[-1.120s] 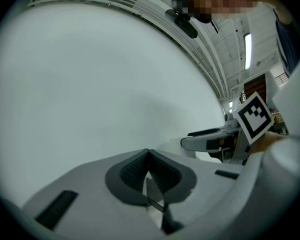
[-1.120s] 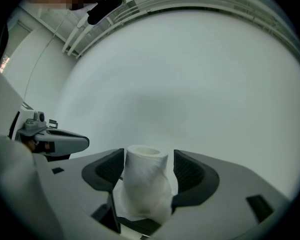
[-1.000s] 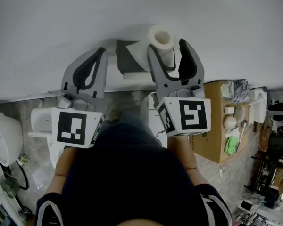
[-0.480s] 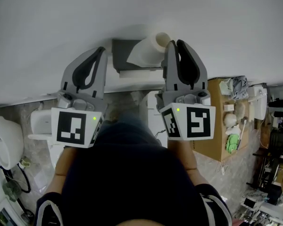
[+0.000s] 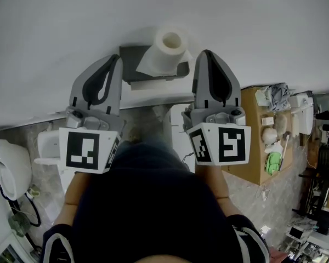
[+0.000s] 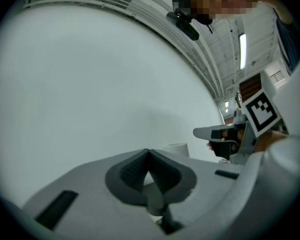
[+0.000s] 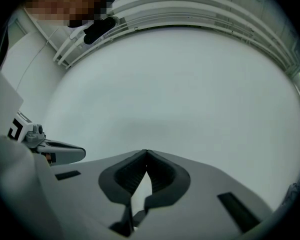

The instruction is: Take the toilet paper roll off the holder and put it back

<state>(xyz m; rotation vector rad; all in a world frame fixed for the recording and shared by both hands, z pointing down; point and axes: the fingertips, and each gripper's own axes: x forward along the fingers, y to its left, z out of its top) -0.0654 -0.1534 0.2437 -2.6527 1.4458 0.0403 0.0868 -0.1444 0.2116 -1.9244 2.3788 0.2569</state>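
Note:
A white toilet paper roll [image 5: 170, 41] sits end-up on the grey wall holder [image 5: 132, 66], with a loose sheet draped over the holder's front. My right gripper [image 5: 207, 53] is just right of the roll and clear of it. Its jaws are closing fully shut with nothing between them. My left gripper [image 5: 118, 59] is shut and empty, left of the holder. In the left gripper view the roll [image 6: 176, 147] peeks over the shut left gripper [image 6: 148, 151], and the right gripper [image 6: 225, 134] is beyond it. The right gripper view shows only its shut gripper [image 7: 146, 151] against the white wall.
A plain white wall [image 5: 252, 26] fills the upper part of the head view. Below stand a white toilet [image 5: 46, 147], a white fixture [image 5: 8, 169] at the far left, and a cardboard box [image 5: 252, 147] with small items at the right.
The right gripper, open around the roll a second ago, has shut and drawn off to the roll's right. The roll now stands free on the holder. The left gripper has hardly moved.

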